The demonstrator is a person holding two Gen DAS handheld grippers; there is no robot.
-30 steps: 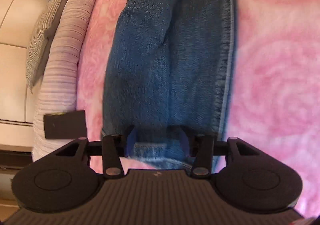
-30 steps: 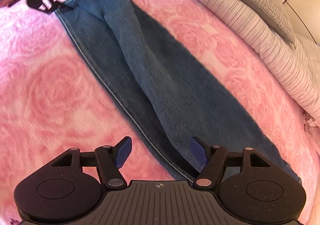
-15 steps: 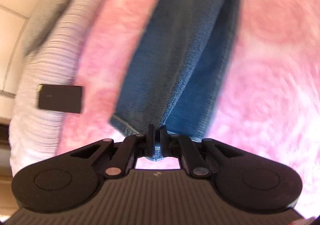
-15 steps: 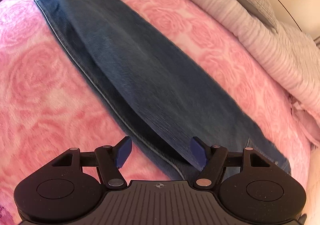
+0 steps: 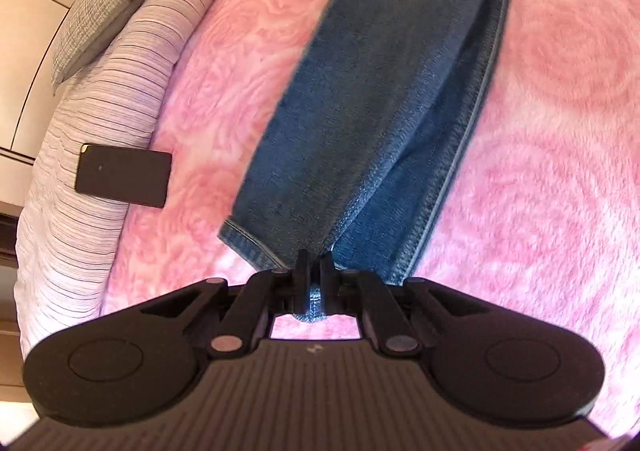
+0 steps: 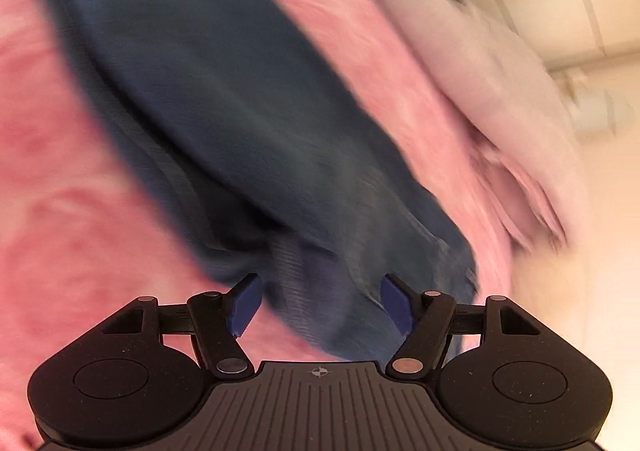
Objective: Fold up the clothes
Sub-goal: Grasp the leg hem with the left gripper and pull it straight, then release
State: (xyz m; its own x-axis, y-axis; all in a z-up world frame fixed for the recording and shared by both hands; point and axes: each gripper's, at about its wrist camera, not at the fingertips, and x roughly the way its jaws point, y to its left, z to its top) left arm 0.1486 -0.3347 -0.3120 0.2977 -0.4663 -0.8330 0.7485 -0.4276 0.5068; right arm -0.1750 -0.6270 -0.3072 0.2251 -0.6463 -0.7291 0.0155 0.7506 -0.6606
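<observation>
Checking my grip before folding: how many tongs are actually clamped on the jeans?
1: the left tongs pinch the jeans at the hem. The right tongs straddle the other end, open.

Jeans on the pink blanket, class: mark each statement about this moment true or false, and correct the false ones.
1. The left gripper is shut on the hem of the jeans. True.
2. The right gripper is shut on the jeans. False: its fingers stand apart, with denim between them.
3. A black card lies on the jeans. False: it lies apart from them, at the edge of the striped bedding.
4. The jeans lie on a pink rose-patterned blanket. True.
</observation>
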